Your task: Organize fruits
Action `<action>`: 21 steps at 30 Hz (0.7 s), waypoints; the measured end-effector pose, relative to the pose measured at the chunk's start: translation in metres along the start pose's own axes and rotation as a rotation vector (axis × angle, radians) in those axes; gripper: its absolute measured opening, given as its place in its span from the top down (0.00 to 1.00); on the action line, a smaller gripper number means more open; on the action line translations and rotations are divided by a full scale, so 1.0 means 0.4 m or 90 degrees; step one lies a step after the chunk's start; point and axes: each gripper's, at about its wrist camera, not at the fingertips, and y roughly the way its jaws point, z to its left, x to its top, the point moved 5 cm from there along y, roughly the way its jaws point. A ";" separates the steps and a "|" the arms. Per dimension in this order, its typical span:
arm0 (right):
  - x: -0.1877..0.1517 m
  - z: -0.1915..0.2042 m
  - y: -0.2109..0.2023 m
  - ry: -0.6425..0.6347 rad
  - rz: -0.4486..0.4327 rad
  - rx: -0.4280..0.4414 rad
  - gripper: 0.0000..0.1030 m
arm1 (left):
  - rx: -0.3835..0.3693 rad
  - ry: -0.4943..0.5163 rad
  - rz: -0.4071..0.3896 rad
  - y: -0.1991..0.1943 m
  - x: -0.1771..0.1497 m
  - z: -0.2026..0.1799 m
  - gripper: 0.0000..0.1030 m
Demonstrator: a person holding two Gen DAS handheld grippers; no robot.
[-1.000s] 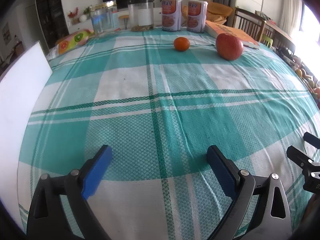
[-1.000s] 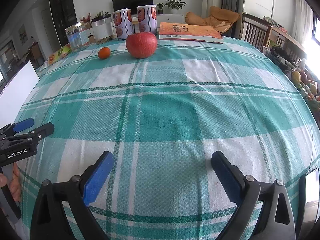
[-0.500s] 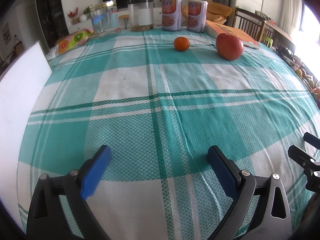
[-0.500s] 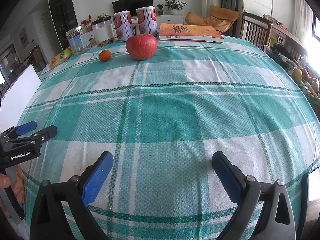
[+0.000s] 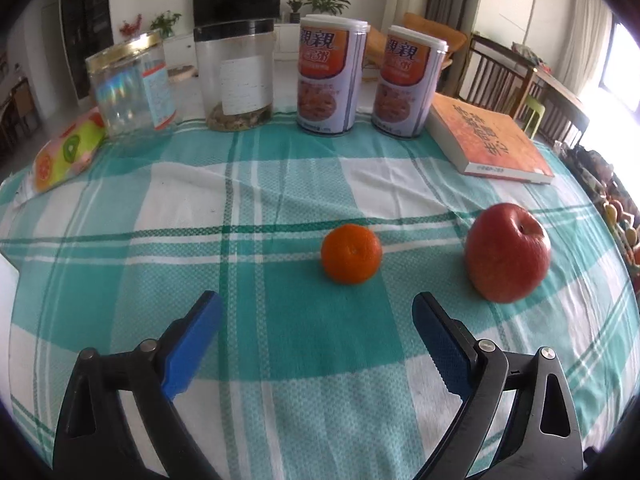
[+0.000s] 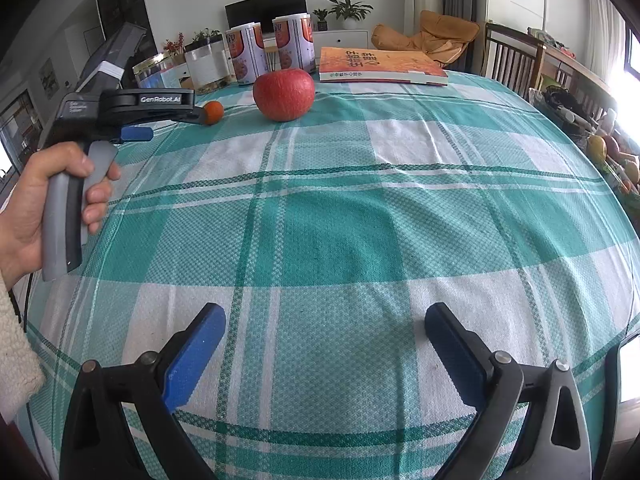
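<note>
Across the plaid-clothed table [image 5: 280, 420], my left gripper [image 5: 316, 320] gapes just short of the mandarin [image 5: 351, 254] beside the apple [image 5: 507, 253], my right gripper [image 6: 325, 330] likewise spread wide.

Tangerine [image 5: 351, 254] left of apple [image 5: 507, 253], cans [image 5: 331, 80] behind, book [image 5: 489, 141] perhaps rightmost.

A woven cloth tablecloth [image 5: 280, 344] with a coarse, matt weave covers the table. The tangerine [image 5: 351, 253] has dull, finely pitted skin; the apple [image 5: 507, 253] is smooth with a soft sheen. Two cans [image 5: 329, 80] wear glossy printed labels. Two clear plastic jars [image 5: 236, 76] look shiny. The book [image 5: 490, 144] has a matt paper cover. The gripper pads [image 5: 192, 340] are matt blue, on black plastic arms.
</note>
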 end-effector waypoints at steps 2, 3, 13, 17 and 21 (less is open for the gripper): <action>0.000 0.000 0.000 0.000 0.000 0.000 0.03 | 0.006 -0.010 -0.009 0.025 0.025 0.000 0.07; 0.000 0.000 0.000 0.000 0.000 0.000 0.03 | 0.007 -0.009 -0.015 0.032 0.033 -0.003 0.07; 0.001 0.000 0.001 -0.001 0.001 -0.003 0.03 | 0.001 0.038 -0.009 -0.039 -0.020 0.007 0.67; 0.001 0.000 0.001 -0.001 0.001 -0.003 0.03 | -0.027 0.044 0.010 -0.181 -0.101 0.046 0.67; 0.000 0.000 0.000 -0.001 0.000 -0.002 0.03 | -0.026 0.071 0.030 -0.326 -0.206 0.088 0.67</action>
